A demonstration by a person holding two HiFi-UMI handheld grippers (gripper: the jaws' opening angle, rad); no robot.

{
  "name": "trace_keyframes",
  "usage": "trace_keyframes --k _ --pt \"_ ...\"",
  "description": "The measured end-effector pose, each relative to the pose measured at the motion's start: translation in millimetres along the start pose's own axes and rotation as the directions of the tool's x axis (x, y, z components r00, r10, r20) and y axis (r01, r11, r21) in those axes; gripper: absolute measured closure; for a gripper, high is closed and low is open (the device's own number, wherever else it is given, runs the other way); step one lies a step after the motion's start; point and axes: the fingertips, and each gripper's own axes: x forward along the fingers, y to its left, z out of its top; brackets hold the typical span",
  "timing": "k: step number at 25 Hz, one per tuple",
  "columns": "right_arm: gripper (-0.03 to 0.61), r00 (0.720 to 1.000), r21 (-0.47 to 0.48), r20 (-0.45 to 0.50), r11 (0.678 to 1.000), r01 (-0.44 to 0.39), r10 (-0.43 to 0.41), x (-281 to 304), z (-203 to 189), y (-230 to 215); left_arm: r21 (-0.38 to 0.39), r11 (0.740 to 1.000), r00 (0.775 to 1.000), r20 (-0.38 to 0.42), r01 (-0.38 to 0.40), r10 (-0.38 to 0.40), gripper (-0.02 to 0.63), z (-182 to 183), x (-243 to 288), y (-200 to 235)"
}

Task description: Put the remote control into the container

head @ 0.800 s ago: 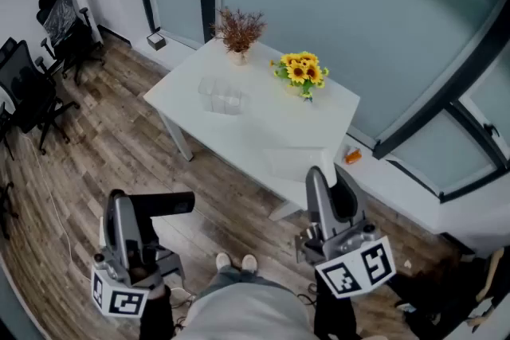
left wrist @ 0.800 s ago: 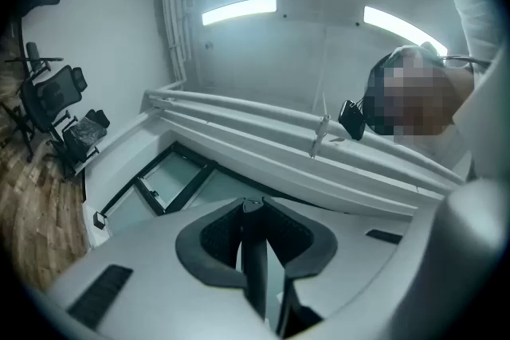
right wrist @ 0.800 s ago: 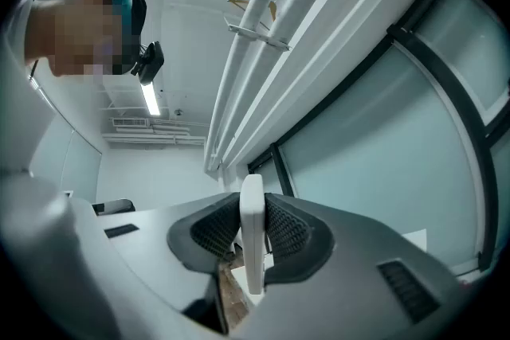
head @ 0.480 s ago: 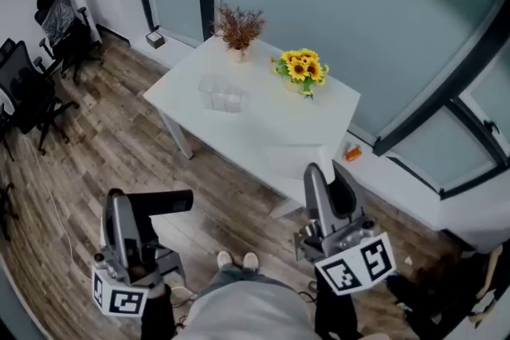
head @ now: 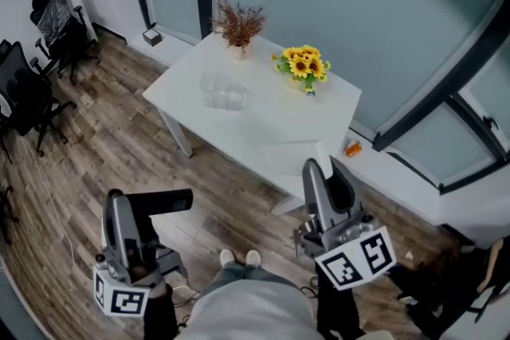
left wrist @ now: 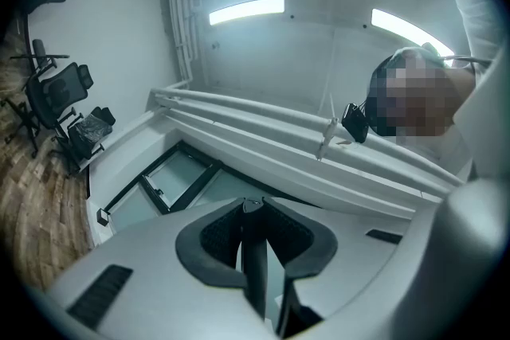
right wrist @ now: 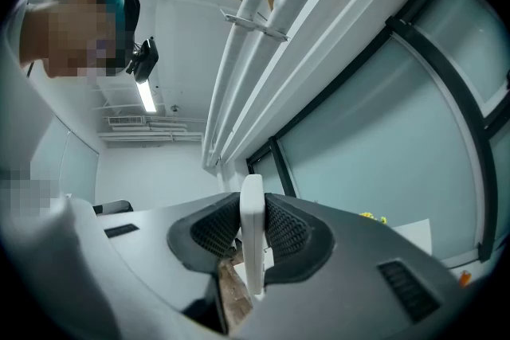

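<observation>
The white table (head: 271,119) stands well apart at 12 o'clock, with the clear container (head: 221,94) on its 10 o'clock side. The left tongs (head: 126,207) clench the black remote control (head: 167,202), probably for carrying it over. The right tongs (head: 319,171) clench a white slab (right wrist: 252,235).

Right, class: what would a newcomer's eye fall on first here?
The yellow sunflowers stand out on the far side of the white table, beside a dried brown plant. Nearer, the left gripper holds a black remote control over the wooden floor.
</observation>
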Motion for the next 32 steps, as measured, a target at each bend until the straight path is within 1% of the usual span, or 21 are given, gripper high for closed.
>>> trace_keyframes --k 8,15,21,27,32 --pt "0.486 0.999 0.003 -0.003 0.999 0.033 -0.033 22.4 -17.6 14.5 -0.013 1.000 1.000 -0.017 0.003 -0.004 0.543 7.7 -2.6 33.3" --pt "0.486 0.998 -0.007 -0.016 0.999 0.054 -0.054 48.2 -31.1 9.7 -0.029 1.000 1.000 -0.020 0.009 -0.009 0.543 2.7 14.2 56.4" --pt "0.486 0.999 -0.014 -0.022 0.999 0.040 -0.040 92.6 -38.2 -15.3 -0.018 1.000 1.000 -0.012 -0.002 0.002 0.543 -11.8 50.7 78.3" --pt "0.486 0.999 0.004 -0.031 1.000 0.007 -0.007 153.4 -44.6 -57.4 0.006 1.000 1.000 0.007 0.009 -0.009 0.543 -34.8 109.1 96.7" --pt "0.486 0.998 0.026 -0.057 1.000 -0.014 0.016 200.4 -49.9 -92.7 0.024 1.000 1.000 0.009 -0.002 0.001 0.543 -55.1 157.2 106.0"
